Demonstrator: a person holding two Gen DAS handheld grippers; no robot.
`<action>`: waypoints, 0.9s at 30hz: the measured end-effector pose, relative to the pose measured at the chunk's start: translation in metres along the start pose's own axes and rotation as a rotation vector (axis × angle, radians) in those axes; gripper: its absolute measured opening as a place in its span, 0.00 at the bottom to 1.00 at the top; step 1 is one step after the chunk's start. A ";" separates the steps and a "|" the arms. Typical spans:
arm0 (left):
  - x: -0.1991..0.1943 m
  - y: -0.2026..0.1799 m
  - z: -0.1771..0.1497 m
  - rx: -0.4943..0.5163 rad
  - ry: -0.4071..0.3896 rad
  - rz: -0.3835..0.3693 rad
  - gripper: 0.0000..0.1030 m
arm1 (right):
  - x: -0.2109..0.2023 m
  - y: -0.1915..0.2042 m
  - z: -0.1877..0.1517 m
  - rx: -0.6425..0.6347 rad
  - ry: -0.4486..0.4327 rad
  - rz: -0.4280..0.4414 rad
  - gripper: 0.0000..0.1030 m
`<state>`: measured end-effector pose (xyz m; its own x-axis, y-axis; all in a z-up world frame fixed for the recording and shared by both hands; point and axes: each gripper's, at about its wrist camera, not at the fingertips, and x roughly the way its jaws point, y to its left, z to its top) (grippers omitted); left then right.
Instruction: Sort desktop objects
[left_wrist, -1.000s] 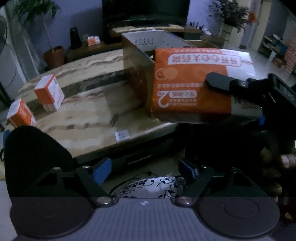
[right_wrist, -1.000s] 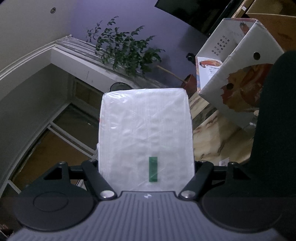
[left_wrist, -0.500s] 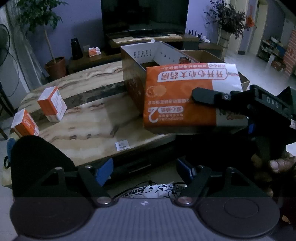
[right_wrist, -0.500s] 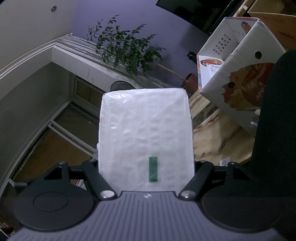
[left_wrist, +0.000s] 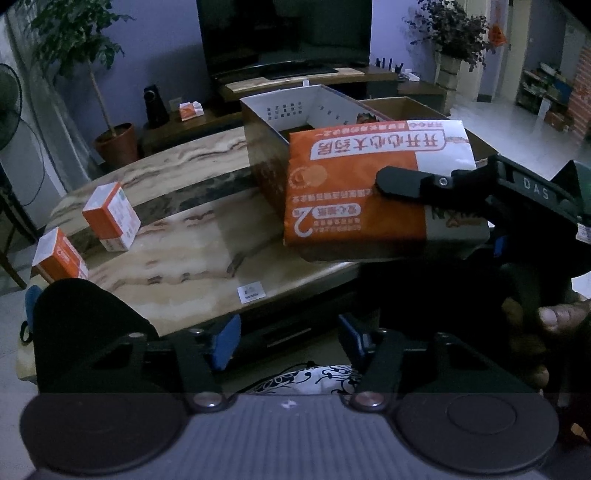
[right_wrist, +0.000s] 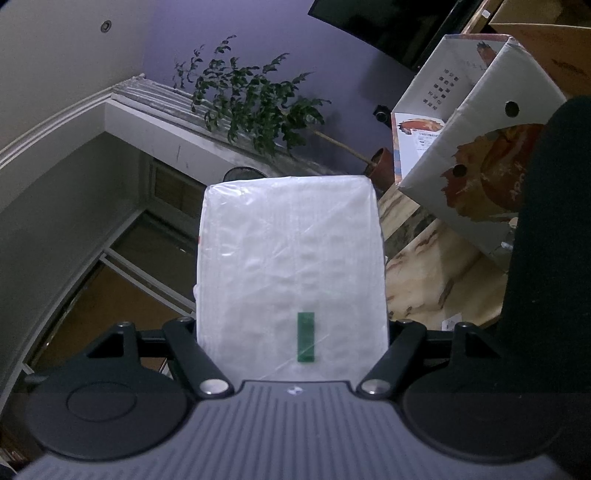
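My right gripper is shut on an orange and white tissue pack (left_wrist: 369, 184); one black finger (left_wrist: 406, 182) lies across its top. The pack hangs in the air just in front of an open white cardboard box (left_wrist: 295, 110) on the marble table (left_wrist: 177, 236). In the right wrist view the pack's white plastic underside (right_wrist: 291, 273) fills the space between the fingers, with the box (right_wrist: 476, 155) at the right. My left gripper (left_wrist: 288, 339) is open and empty, held low in front of the table's near edge. Two small orange and white boxes (left_wrist: 110, 218) (left_wrist: 59, 256) stand at the table's left.
A second brown cardboard box (left_wrist: 406, 107) stands behind the white one. A TV cabinet (left_wrist: 295, 77), a speaker (left_wrist: 151, 103), a potted plant (left_wrist: 114, 144) and a fan (left_wrist: 9, 107) lie beyond the table. A patterned cloth (left_wrist: 314, 373) lies on the floor below.
The left wrist view has pulled back and up, so the table and box look farther off. The held pack has shifted slightly left and lower toward the box front. The right grip is unchanged.
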<state>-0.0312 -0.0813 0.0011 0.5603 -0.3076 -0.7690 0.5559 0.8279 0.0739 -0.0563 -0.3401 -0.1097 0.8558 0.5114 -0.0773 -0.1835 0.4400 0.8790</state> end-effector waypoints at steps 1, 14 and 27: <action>0.000 0.000 0.000 0.000 0.001 -0.001 0.55 | 0.000 0.000 0.000 0.000 0.000 0.000 0.73; -0.001 0.001 0.001 -0.019 -0.002 0.003 0.51 | 0.000 0.000 0.001 -0.001 0.001 -0.002 0.73; -0.002 0.002 0.000 -0.025 -0.005 0.008 0.43 | 0.000 -0.001 0.000 0.004 -0.003 0.000 0.73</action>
<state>-0.0316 -0.0793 0.0032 0.5680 -0.3035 -0.7650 0.5360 0.8418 0.0640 -0.0556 -0.3407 -0.1106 0.8576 0.5087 -0.0759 -0.1812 0.4369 0.8811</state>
